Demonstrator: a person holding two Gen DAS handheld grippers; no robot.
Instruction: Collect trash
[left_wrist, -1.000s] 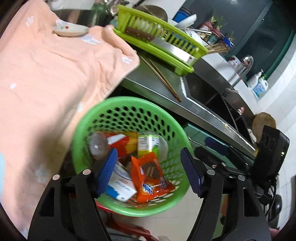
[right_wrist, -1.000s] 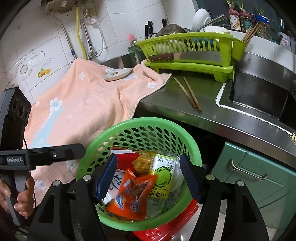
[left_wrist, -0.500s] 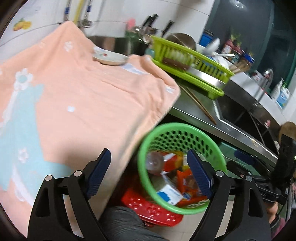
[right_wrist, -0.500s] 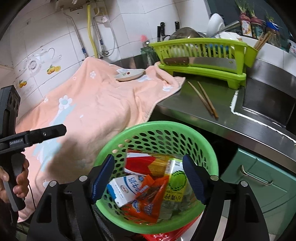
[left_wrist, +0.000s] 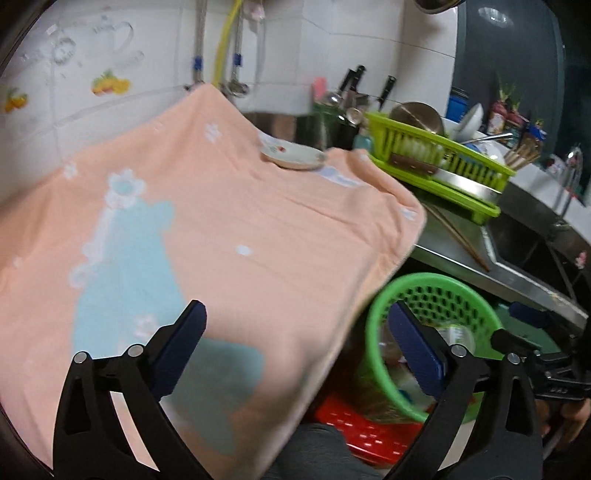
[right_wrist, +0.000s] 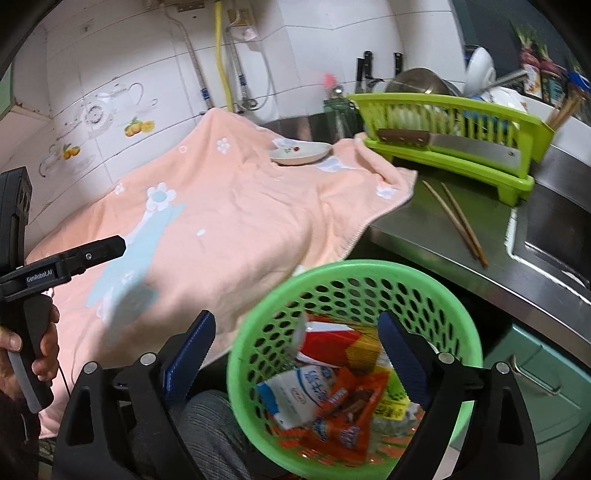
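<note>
My left tongs (left_wrist: 295, 332) are spreading wide with nothing between them, held over the peach towel (left_wrist: 229, 229) that covers the table. My right tongs (right_wrist: 295, 343) are opening too, empty, above the green basket (right_wrist: 354, 273), which sits below the steel table (right_wrist: 436, 229) edge on a red crate (left_wrist: 362, 424). The trash (right_wrist: 332, 391) lies inside the basket: a white milk carton, an orange snack wrapper, a yellow-green drink box. A small dish (right_wrist: 300, 153) rests on the towel.
</note>
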